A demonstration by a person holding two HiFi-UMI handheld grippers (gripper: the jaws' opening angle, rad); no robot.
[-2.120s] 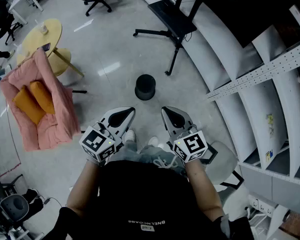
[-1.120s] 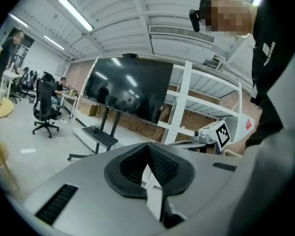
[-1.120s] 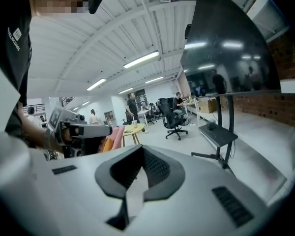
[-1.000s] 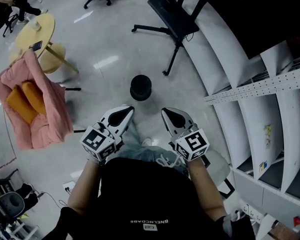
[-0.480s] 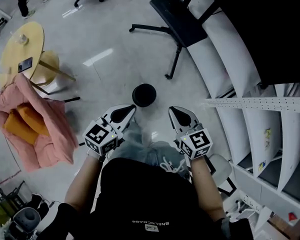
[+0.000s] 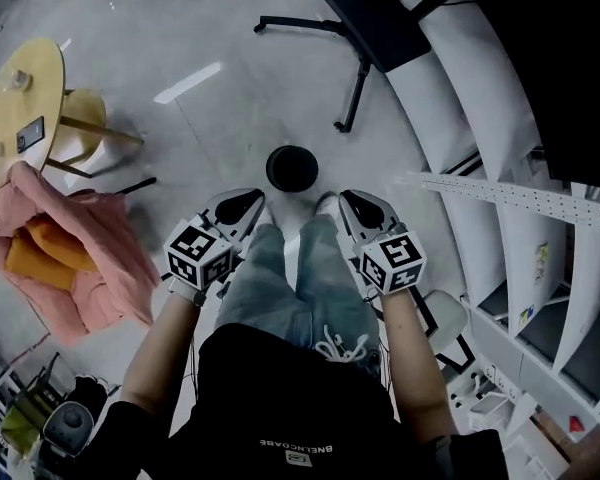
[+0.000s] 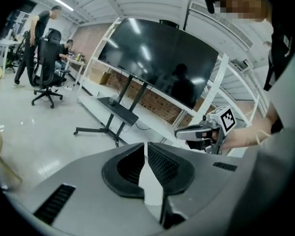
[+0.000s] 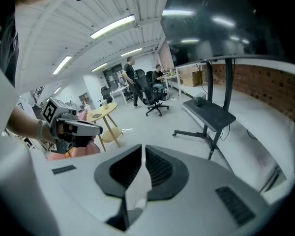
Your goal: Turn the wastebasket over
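Note:
A small black round wastebasket [image 6: 291, 167] stands on the grey floor just ahead of my feet, seen from above in the head view. My left gripper [image 6: 242, 203] hangs below and to its left, jaws shut with nothing between them. At the basket's lower right is my right gripper [image 6: 351, 204], also shut and empty. Both are apart from the basket. Neither gripper view shows the basket; each shows its own closed jaws, left gripper [image 7: 145, 146] and right gripper [image 8: 142, 148], and the other gripper beside it.
A black monitor stand [image 6: 355, 43] with wheeled legs stands beyond the basket. White shelving [image 6: 500, 198] runs along the right. At left are a round yellow table [image 6: 15, 93] and a pink-draped chair [image 6: 60, 248]. People and office chairs are far off.
The view has closed in on the wastebasket, which now lies right ahead of my feet. Both grippers came forward and lower beside my legs, staying shut.

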